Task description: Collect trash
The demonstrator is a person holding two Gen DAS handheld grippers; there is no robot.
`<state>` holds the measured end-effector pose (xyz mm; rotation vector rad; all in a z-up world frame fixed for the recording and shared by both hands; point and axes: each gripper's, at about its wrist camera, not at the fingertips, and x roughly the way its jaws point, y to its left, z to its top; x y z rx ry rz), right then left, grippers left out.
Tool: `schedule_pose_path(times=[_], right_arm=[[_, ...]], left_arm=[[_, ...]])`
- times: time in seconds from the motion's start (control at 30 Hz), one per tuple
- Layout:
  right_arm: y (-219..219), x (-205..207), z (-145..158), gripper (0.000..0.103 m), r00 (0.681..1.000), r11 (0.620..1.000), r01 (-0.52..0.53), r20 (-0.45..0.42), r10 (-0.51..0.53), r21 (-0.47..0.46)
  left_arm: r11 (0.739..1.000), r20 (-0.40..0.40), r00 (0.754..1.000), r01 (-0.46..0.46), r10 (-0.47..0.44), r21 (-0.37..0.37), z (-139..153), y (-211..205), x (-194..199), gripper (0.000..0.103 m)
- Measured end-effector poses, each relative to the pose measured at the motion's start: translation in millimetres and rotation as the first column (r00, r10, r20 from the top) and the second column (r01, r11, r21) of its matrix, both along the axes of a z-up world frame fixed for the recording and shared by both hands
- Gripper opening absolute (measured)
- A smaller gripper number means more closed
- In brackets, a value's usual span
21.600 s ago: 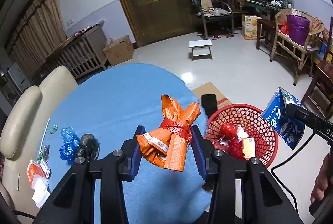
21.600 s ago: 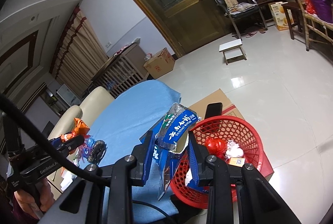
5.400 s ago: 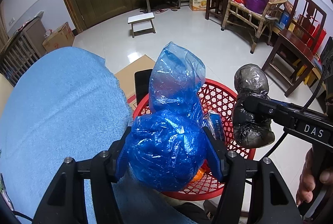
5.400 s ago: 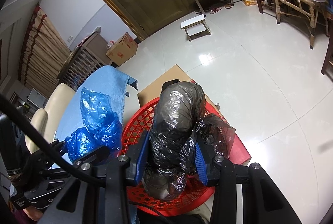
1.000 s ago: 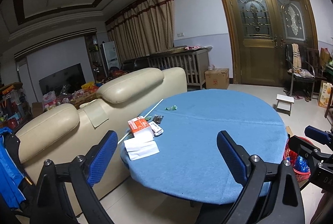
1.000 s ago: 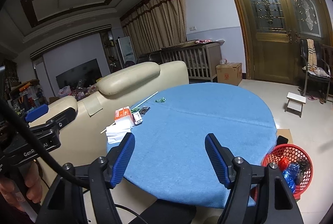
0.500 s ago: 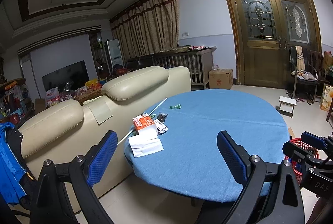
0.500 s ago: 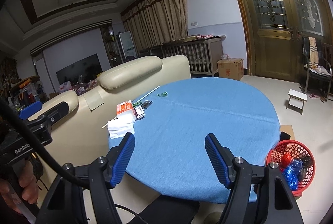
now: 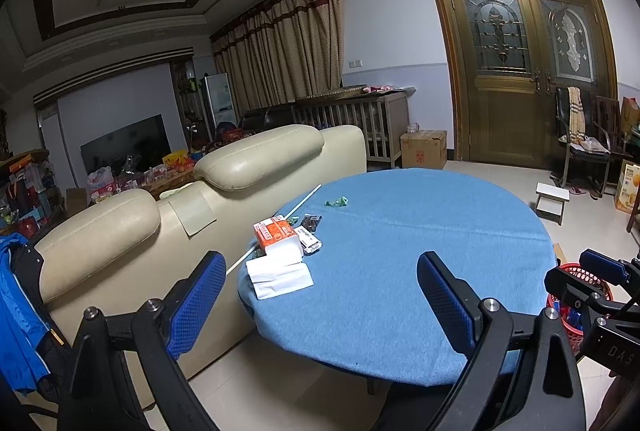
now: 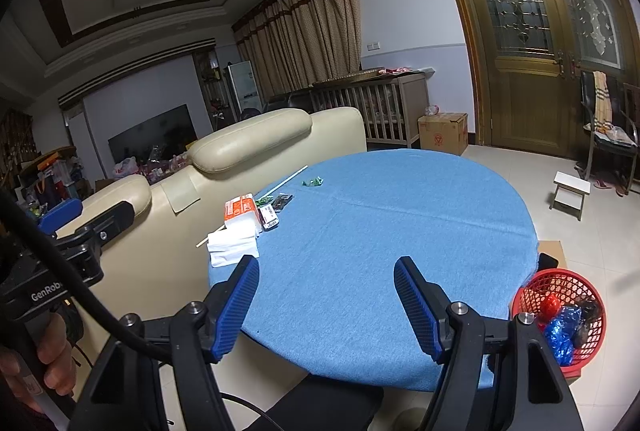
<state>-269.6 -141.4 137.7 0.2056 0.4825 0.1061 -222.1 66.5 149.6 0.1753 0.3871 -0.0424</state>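
My left gripper [image 9: 320, 305] is open and empty, held back from the near edge of the round blue table [image 9: 420, 251]. My right gripper [image 10: 326, 305] is open and empty over the table's near edge [image 10: 380, 271]. A red mesh basket [image 10: 560, 285] stands on the floor at the table's right, holding a blue bag [image 10: 562, 329], a dark bag and a red item; its rim shows in the left wrist view [image 9: 576, 269]. On the table's left side lie an orange-and-white tissue pack [image 9: 278, 235], white napkins [image 9: 280, 275], small wrappers [image 9: 310, 221], a green wrapper [image 9: 336, 202] and a thin stick [image 9: 296, 207].
A cream leather sofa [image 9: 180, 215] stands against the table's left side. A small white stool [image 9: 552, 197], a cardboard box [image 9: 424, 149], chairs and wooden double doors [image 9: 520, 71] are at the far right. A flat cardboard sheet [image 10: 554, 249] lies by the basket.
Both grippers, which earlier held bags over the basket, are empty. Over the last second both have moved slightly nearer the table; the trash pile on its left looks closer.
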Motion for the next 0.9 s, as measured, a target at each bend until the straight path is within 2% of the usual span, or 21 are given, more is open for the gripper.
schedule_pose_path(times=[0.9], right_arm=[[2.5,-1.4,-0.7,0.073,1.000,1.000,-0.003,0.003,0.003,-0.006]], left_arm=[[1.000,-0.008,1.000,-0.005,0.005,-0.012,-1.3,4.2,0.9,0.096]])
